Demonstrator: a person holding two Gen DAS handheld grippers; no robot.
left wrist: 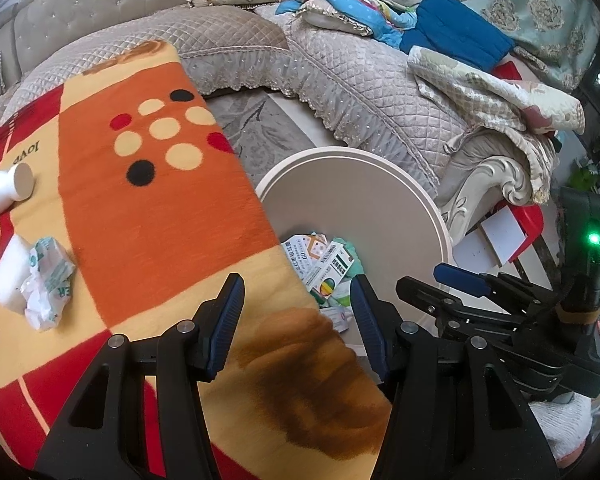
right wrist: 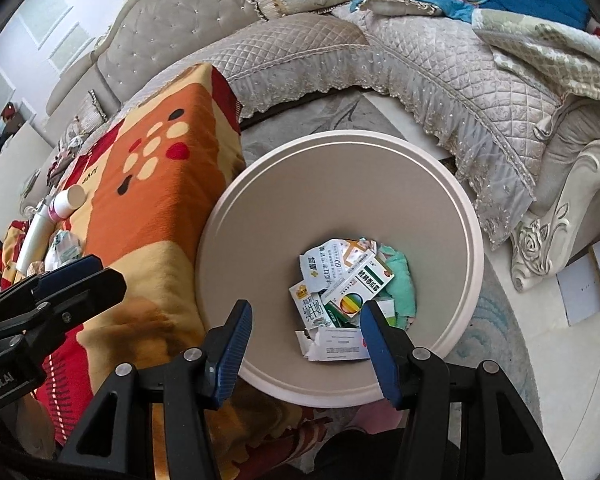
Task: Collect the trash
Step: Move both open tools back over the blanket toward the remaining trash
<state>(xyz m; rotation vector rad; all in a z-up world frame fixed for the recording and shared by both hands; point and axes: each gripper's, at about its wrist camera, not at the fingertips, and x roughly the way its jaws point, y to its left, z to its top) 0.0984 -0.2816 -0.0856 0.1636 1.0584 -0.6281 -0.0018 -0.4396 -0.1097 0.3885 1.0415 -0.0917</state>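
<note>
A round beige trash bin stands on the floor beside an orange, yellow and red blanket. In the bin lie several medicine boxes and torn paper. My right gripper is open and empty, right above the bin. My left gripper is open and empty over the blanket's edge, with the bin just to its right. On the blanket at the left lie a crumpled wrapper on a white block and a white bottle.
A quilted beige sofa with cushions and bedding curves behind the bin. Its carved white arm stands right of the bin. Cardboard pieces and a red box lie on the floor at the right.
</note>
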